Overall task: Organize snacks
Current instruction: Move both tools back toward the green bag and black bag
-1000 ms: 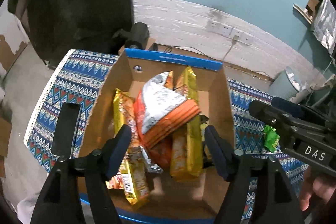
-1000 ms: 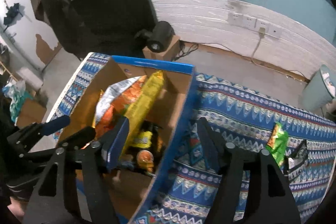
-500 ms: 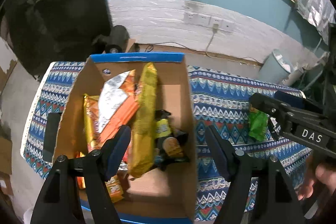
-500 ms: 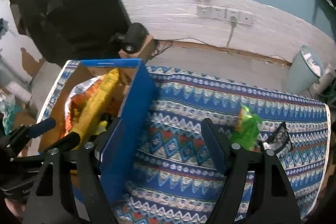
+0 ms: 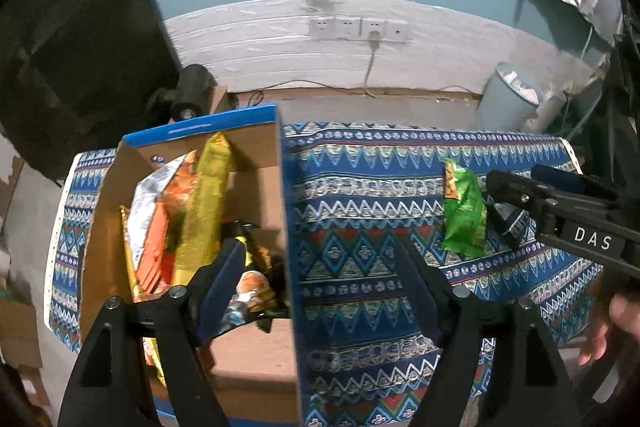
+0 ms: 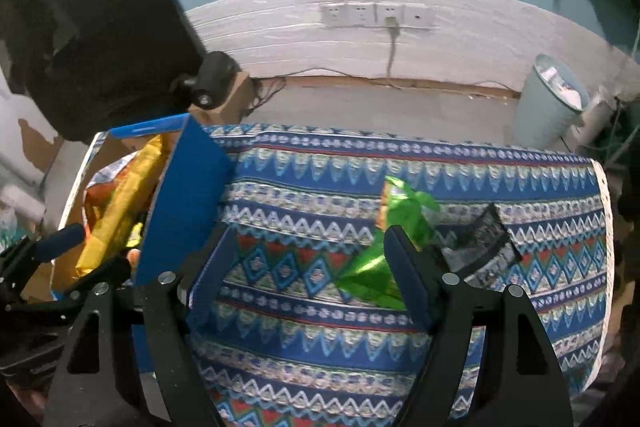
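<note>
I read the step in hand as bringing my right gripper (image 6: pixel 308 275) over to the green snack packet (image 6: pixel 400 223) that lies on the patterned cloth of the desk (image 6: pixel 312 343), well apart from the cardboard box (image 5: pixel 264 187) where the other snacks already sit. To do it well I would centre the packet between the two fingers before lowering, come down on its puffed middle rather than the crimped end, and keep clear of the dark wrapper (image 6: pixel 486 247) lying just beside it to the right, so I lift only one thing.

In the right wrist view the packet sits right of centre, and its lower end is hidden behind my right-hand finger (image 6: pixel 408 279); the finger is in front of it, not around it. The gap between the fingers frames bare cloth. So I still need to shift to the right of the frame. The right fingers are released and empty, and they have just been spreading a little wider.

My left gripper (image 5: pixel 320 291) is also released with nothing between its fingers, its jaws having just been opening too. In the left wrist view its left-hand finger hangs over the box contents at lower left, the other over the cloth, with the box's blue wall between them. The green packet shows at the right of that view, close to the tip of the right gripper.
</note>
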`<state>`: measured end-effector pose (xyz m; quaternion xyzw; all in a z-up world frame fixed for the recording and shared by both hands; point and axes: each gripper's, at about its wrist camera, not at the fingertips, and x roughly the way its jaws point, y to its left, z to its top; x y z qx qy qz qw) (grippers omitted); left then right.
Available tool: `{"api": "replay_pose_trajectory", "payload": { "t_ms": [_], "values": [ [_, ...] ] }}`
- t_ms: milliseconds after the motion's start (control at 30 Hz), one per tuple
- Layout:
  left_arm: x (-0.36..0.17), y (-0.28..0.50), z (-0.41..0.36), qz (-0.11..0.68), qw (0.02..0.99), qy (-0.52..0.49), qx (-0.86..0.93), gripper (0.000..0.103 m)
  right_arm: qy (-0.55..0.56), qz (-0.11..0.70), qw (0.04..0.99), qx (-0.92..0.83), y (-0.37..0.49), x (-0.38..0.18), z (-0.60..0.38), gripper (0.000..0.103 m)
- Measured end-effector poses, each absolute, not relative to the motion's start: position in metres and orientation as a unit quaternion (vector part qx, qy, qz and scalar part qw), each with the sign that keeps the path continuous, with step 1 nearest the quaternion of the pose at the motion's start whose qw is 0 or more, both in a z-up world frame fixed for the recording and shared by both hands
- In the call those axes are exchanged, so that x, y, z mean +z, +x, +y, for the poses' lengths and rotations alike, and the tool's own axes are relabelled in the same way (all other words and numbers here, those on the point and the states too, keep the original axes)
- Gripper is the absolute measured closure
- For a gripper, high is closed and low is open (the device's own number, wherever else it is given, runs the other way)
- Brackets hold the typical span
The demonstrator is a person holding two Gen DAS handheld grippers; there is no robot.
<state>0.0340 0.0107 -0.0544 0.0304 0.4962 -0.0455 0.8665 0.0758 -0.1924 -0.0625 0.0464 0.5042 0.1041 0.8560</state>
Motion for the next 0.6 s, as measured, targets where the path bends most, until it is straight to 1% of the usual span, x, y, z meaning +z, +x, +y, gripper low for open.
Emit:
{"api": "replay_pose_trajectory", "payload": {
  "t_ms": [367,600],
  "values": [
    [-0.068,0.049,-0.036,0.513,0.854,0.053,-0.074,0.023,0.075,0.516,0.852,0.051,0.071,-0.079,-0.259,0.027],
    [-0.084,0.070,-0.056,0.530,0.843,0.037,-0.080,0.023,0.094,0.528,0.844,0.020,0.071,-0.095,-0.296,0.027]
  ]
}}
